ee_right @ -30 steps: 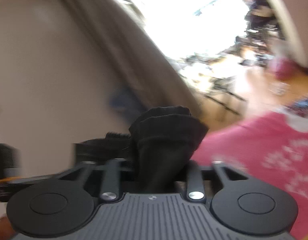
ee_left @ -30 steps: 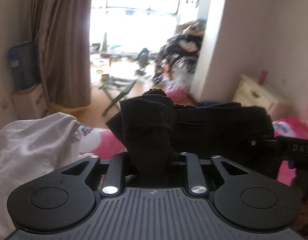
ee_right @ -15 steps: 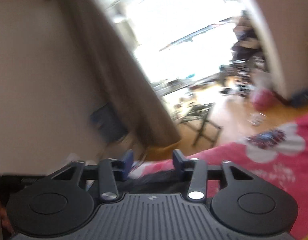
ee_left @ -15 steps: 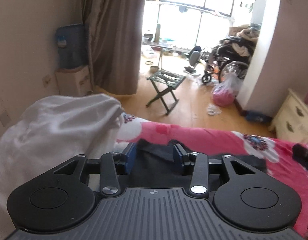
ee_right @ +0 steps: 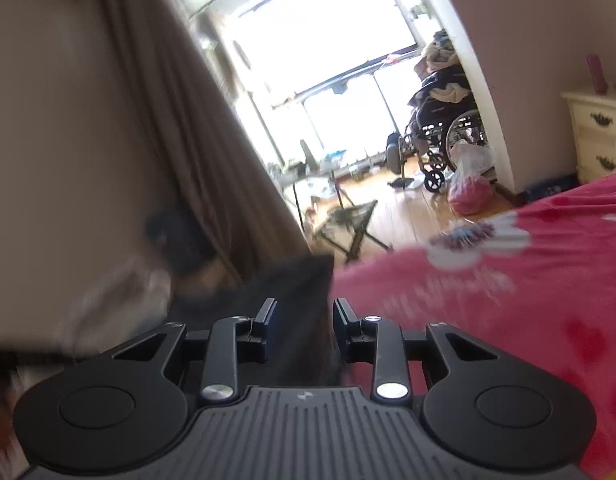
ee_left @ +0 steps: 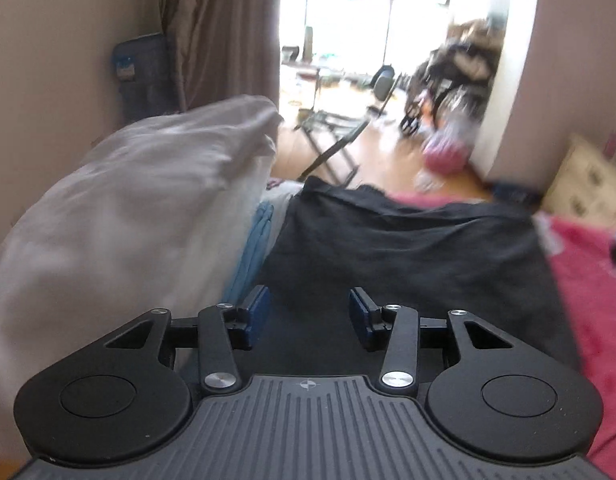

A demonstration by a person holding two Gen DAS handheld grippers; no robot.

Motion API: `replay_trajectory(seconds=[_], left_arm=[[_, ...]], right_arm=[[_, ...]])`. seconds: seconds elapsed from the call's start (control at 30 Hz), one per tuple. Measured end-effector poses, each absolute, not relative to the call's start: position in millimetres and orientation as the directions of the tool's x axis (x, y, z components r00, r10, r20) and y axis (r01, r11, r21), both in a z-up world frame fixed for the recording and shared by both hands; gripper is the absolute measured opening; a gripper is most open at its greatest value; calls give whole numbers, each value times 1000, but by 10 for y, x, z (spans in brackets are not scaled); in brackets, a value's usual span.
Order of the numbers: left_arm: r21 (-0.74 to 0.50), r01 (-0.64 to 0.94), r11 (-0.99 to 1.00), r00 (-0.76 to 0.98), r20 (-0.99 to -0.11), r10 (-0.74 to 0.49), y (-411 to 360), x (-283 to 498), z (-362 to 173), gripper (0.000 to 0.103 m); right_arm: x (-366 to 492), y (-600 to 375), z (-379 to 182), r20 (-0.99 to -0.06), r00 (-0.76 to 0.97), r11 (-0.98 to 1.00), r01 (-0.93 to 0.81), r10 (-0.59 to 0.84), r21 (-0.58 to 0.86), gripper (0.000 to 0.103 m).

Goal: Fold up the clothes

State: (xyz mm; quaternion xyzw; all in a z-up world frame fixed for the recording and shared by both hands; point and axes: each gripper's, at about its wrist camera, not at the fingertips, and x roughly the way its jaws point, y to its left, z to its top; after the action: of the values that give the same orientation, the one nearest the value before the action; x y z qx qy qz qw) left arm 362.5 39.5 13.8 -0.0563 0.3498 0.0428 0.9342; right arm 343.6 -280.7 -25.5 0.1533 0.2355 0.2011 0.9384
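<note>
Black garment laid flat on the pink bedspread.

It is seen beneath both parted jaw pairs, ungripped: left gripper moderately open, right gripper narrower and closing.

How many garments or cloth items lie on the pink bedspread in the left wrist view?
3: a black garment spread flat at centre, a white bundle heaped at left, a blue fabric edge squeezed between them. More may hide beneath.

A bed with a pink flowered cover carries a black garment spread flat, with a heap of white cloth and folded light-blue fabric just beside it.
</note>
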Motion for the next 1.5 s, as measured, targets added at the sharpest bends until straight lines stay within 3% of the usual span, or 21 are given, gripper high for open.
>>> replay_trajectory(seconds=[0.1,0.2,0.3,0.37,0.57,0.7,0.9,1.0,1.1,1.17,1.27,1.5], left_arm=[[-96,-79,992,754,-657,-3,374,3191,197,55],[-70,-59,996,744,-669,-3,288,2908,89,56],[-75,-72,995,721,-693,0,231,2693,59,56],[-93,-68,993,713,-701,-17,227,2515,111,56],[-144,-108,984,684,-729,-32,303,1797,250,61],[-113,-123,986,683,-731,1,343,1336,359,66],[-199,-147,969,630,-774,-63,402,787,513,70],[-160,-145,976,643,-766,-30,333,528,596,73],[-127,-144,981,658,-753,0,265,313,691,80],[-124,-144,982,670,-743,4,233,181,759,92],[-122,-137,983,698,-716,8,183,-3,876,99],[-136,-155,978,730,-683,21,147,-253,972,103]], right_arm=[[3110,-2626,-314,-426,782,888,-360,455,287,33],[3313,-2282,-316,-464,765,895,-377,447,239,32],[3294,-2115,-267,-549,740,920,-270,388,286,28],[3017,-2059,-161,-544,732,904,-248,410,348,28],[1979,-1650,148,-597,696,917,-301,399,261,31],[1364,-1595,284,-633,680,928,-299,371,223,38],[760,-1605,498,-644,672,930,-304,364,209,45],[534,-1631,636,-631,690,933,-311,354,184,52],[328,-1685,796,-619,703,934,-308,351,179,55],[215,-1719,893,-616,710,937,-307,342,167,57],[77,-1723,974,-620,711,938,-316,332,140,64],[-149,-1704,1017,-646,709,952,-290,281,96,76]])
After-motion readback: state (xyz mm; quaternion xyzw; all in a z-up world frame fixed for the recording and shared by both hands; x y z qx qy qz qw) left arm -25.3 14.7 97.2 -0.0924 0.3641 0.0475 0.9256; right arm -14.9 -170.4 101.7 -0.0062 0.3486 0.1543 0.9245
